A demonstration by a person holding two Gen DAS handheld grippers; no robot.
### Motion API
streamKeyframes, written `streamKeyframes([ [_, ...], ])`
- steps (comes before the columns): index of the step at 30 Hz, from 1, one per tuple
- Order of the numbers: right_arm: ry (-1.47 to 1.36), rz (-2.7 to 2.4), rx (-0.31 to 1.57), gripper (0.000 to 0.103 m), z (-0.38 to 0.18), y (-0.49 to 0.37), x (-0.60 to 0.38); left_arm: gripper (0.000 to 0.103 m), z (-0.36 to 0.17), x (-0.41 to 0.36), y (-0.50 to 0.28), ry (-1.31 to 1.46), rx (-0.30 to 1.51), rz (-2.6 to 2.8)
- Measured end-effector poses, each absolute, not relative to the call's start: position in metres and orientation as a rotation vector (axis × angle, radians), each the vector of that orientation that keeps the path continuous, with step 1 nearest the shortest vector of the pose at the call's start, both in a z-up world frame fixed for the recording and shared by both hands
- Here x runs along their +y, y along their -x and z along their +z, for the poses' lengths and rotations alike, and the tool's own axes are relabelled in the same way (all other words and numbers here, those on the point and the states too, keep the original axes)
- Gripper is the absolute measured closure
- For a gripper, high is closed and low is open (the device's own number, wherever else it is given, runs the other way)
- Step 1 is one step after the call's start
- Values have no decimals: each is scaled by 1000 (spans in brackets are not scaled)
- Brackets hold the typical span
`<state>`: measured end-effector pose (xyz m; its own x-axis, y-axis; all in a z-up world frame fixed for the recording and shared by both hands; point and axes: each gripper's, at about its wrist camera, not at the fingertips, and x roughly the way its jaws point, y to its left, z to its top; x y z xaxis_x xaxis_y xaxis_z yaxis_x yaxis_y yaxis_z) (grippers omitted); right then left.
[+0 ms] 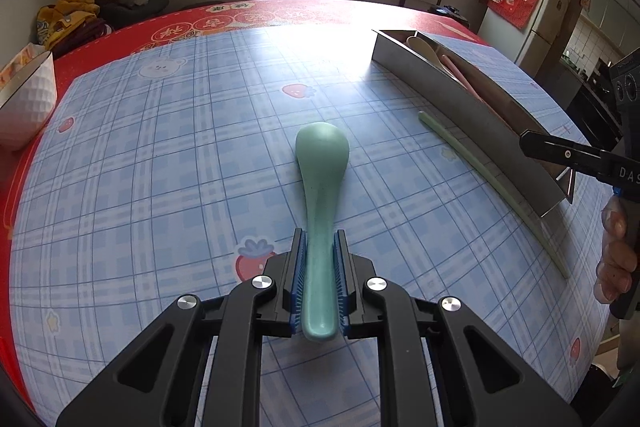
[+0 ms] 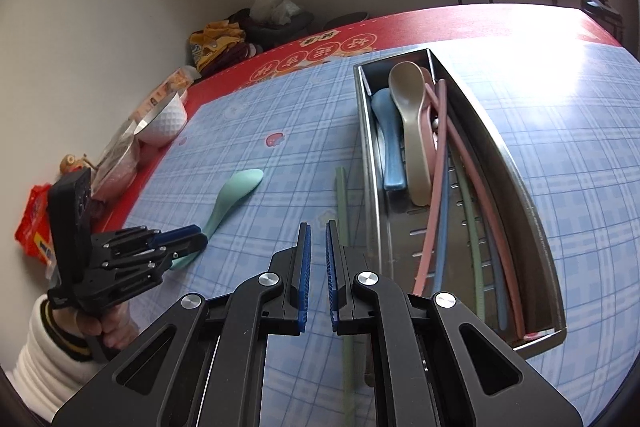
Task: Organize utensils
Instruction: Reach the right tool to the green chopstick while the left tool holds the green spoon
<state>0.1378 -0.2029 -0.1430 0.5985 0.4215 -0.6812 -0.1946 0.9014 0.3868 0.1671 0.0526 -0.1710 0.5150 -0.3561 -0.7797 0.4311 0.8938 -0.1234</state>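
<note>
Nearest the left wrist camera, the left tool (image 1: 319,281) has its blue ribbed pads pressed on the handle of a mint-green ceramic soup spoon (image 1: 321,187), whose bowl lies face down on the blue plaid desk (image 1: 160,155) ahead of it. From the right wrist camera, the right tool (image 2: 317,273) hangs above the desk with its jaws drawn together, only a thin slit left and nothing in it. Beneath it a pale green chopstick (image 2: 341,195) lies on the cloth, just beside the long wall of a rectangular stainless-steel tray (image 2: 370,163). Inside the tray rest a blue spoon (image 2: 387,139), a beige spoon (image 2: 412,131) and several pink, blue and green chopsticks (image 2: 472,211). A white dimpled bowl (image 2: 166,123) sits near the desk's far left edge.
</note>
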Motion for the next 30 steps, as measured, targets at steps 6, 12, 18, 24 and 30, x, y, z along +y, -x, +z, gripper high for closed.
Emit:
streamKeyframes([
  [6, -210, 340, 877, 95, -145, -132, -178, 89, -172, 62, -164, -28, 907, -495],
  [12, -129, 267, 878, 95, -147, -121, -166, 89, -172, 61, -162, -23, 901, -491],
  [18, -65, 216, 904, 95, -151, -115, -164, 89, -172, 64, -160, -12, 900, -494],
  [24, 22, 140, 951, 95, -159, -126, -157, 89, -172, 64, -160, -15, 899, -495],
  [30, 82, 75, 985, 95, -164, -132, -149, 89, -172, 67, -161, 8, 903, -509],
])
